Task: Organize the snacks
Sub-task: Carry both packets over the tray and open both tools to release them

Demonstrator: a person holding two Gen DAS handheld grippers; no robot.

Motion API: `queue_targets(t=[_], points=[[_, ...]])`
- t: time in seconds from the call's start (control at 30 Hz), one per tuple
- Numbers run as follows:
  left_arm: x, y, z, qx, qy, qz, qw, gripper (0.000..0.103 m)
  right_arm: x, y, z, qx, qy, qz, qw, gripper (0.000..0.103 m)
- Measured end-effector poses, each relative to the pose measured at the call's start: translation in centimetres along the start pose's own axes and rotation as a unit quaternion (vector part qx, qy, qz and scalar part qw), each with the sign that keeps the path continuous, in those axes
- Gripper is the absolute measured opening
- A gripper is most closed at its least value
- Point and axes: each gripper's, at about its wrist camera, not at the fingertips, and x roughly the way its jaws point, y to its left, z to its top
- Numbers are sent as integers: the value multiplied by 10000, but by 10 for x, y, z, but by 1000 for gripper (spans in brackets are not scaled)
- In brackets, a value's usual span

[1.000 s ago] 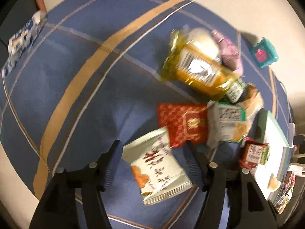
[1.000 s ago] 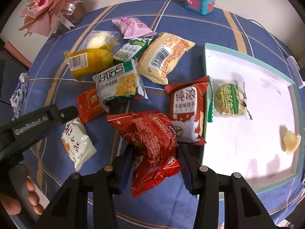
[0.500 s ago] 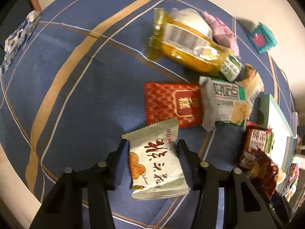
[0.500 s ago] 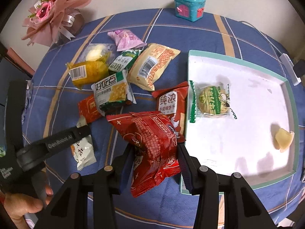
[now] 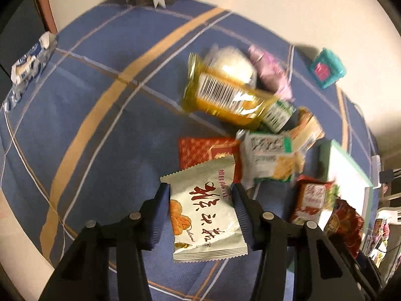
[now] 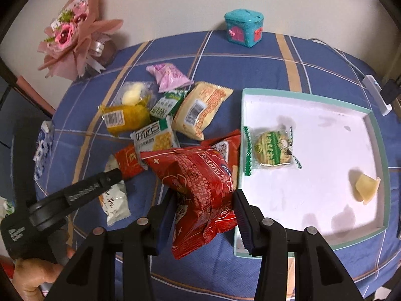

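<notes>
Clamping a white foil snack packet with red lettering (image 5: 208,215) between its pads, the left gripper (image 5: 200,200) holds it above the blue plaid-clothed table (image 5: 100,125). The right gripper (image 6: 204,207) grips a crumpled red snack bag (image 6: 198,188) just left of the white, teal-rimmed tray (image 6: 313,105); more packets lie ahead.

Pink bouquet (image 6: 72,32), teal house-shaped box (image 6: 243,28), blue plaid tablecloth (image 6: 245,57)
</notes>
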Motion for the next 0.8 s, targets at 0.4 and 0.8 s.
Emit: queue_targets(t=[0.4,0.8], points=[[-12,-104,8,1143,-548,-469,9908,53,-28,-111,18,1267,-417,-788,9879,48],[28,-247,-13,2137,-175,-561,9751,53,-14,-194,20,1982,-457,-1373,9694,48]])
